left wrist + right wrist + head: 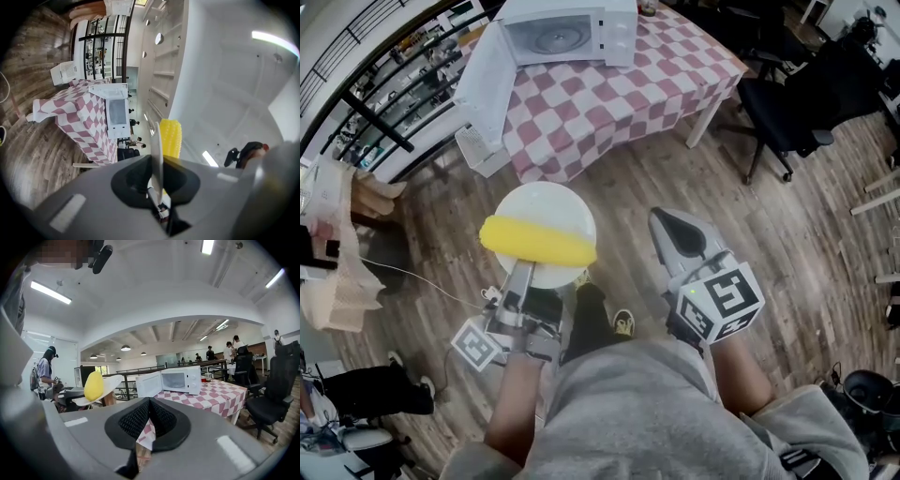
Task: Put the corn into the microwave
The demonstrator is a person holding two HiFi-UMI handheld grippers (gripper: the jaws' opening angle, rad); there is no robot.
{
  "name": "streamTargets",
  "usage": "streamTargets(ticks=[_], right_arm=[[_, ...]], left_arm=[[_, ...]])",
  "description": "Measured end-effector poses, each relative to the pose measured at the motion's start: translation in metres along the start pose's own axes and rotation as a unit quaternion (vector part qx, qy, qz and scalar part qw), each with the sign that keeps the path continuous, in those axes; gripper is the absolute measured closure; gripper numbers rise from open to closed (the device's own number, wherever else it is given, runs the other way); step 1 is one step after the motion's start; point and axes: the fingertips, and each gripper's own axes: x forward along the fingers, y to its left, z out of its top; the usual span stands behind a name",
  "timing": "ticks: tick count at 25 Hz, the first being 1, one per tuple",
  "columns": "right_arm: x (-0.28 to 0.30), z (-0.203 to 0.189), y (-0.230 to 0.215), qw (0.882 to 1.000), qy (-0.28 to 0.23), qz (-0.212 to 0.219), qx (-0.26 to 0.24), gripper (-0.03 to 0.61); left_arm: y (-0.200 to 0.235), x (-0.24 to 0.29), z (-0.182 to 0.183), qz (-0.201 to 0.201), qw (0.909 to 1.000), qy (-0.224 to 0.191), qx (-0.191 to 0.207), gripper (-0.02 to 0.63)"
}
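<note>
A yellow corn cob point(537, 243) lies on a round white plate point(546, 208) over the wooden floor. My left gripper point(523, 271) is shut on the plate's near rim and carries it level. In the left gripper view the plate edge point(158, 154) stands between the jaws, with the corn point(171, 137) behind it. My right gripper point(675, 225) is shut and empty, to the right of the plate. The white microwave point(569, 32) stands on the checkered table point(609, 108) ahead, with its door point(487, 82) swung open to the left. The right gripper view shows the microwave point(180, 379), the corn point(93, 386) and the plate point(108, 386).
A black office chair point(787, 108) stands right of the table. A white slatted basket point(478, 152) sits on the floor by the table's left corner. A black railing point(366, 103) runs along the left. Cloth-covered items point(337, 253) are at the left edge.
</note>
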Motion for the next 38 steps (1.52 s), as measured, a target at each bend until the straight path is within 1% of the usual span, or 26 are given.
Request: streamTargets(ticks=[8,16,23,30,38], right_arm=[[0.040,0.003,-0.021,1.000,0.013,-0.008,0.003,0.580],[0.105,0.013,-0.037,1.000,0.030,-0.004,0.002,0.580],[0.145,0.030,-0.044,0.999,0.037,-0.008,0.001,0.579],[0.179,0.038,-0.051,0.999,0.039,-0.019,0.003,0.578],[0.214,0.045,-0.060,0.998,0.038,-0.041,0.006,0.578]], left_arm=[[0.028,0.038,0.024,0.008,0.9998,0.010,-0.016,0.586],[0.055,0.084,0.075,0.017,0.9997,0.007,-0.015,0.586],[0.071,0.113,0.115,0.025,0.9995,0.005,-0.018,0.586],[0.086,0.136,0.147,0.030,0.9992,0.007,-0.025,0.586],[0.106,0.159,0.182,0.036,0.9989,0.018,-0.023,0.586]])
